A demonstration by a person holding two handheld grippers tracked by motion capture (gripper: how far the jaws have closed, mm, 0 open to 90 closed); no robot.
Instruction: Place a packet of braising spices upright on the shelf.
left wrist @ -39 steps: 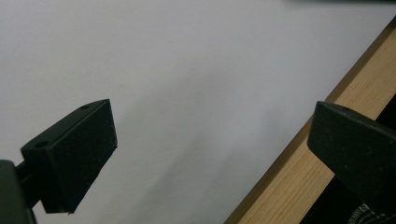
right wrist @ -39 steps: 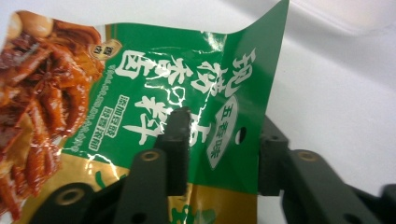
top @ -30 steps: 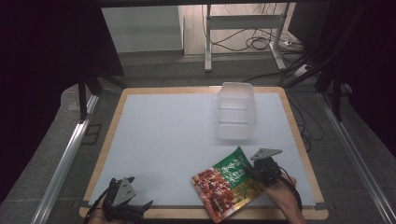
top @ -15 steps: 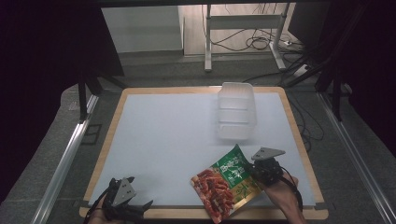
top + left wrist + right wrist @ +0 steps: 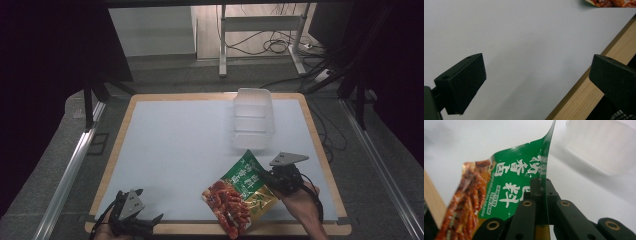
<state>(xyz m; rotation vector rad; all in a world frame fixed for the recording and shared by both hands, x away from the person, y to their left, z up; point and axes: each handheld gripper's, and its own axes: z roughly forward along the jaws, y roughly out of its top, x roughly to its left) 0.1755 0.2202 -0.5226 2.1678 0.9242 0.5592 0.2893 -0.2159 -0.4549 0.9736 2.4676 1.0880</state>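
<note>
The right gripper (image 5: 278, 181) is sitting at the near right of the tabletop (image 5: 175, 145), its jaws pinched together on one edge of a snack packet (image 5: 240, 195) — a flat foil pouch, green at the top with white characters and a picture of reddish-brown food lower down. In the right gripper view the packet's edge (image 5: 544, 195) is running straight down between the closed jaws, and the rest of the film is fanning out to the left, curling and catching the light. From the high view the packet is lying partly on the white mat near the front wooden border, its gripped side lifted a little.

The left gripper (image 5: 134, 218) is waiting at the near left corner, well apart from the packet. Its jaws are standing wide open with nothing between them, over the mat and the wooden edge.

A clear plastic container (image 5: 253, 118) is sitting toward the far right of the tabletop, beyond the packet.

The packet is looking light and thin — likely to flop, swing and twist under its own weight when held by a single edge. The glossy film is probably slippery, so a firm pinch on the flat sealed margin, as here, seems the safest hold; squeezing the filled middle risks crushing whatever is inside.
</note>
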